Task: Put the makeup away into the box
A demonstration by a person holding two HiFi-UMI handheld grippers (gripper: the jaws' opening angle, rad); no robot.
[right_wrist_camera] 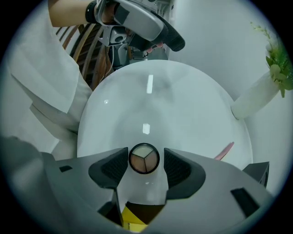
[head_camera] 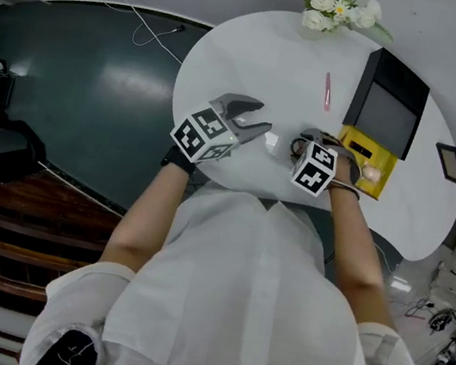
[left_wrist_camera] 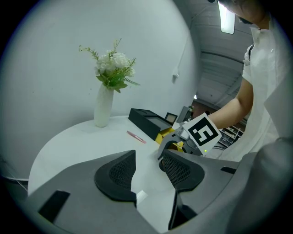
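Observation:
A round compact point(right_wrist_camera: 144, 158) with three powder shades lies on the white table point(head_camera: 258, 60). My right gripper point(right_wrist_camera: 145, 161) points steeply down over it, jaws open, one pad on each side and a thin gap to both. In the head view this gripper point(head_camera: 305, 139) is just left of the yellow box point(head_camera: 364, 153), whose black lid point(head_camera: 389, 110) lies behind it. A pink pencil point(head_camera: 327, 91) lies farther back on the table. My left gripper point(head_camera: 257, 118) hovers to the left, open with nothing between its jaws point(left_wrist_camera: 149, 167).
A white vase of flowers point(head_camera: 329, 3) stands at the table's far edge. A small dark frame point(head_camera: 450, 162) lies right of the box. The table's near edge runs close to the person's body. A dark green floor point(head_camera: 78, 90) lies to the left.

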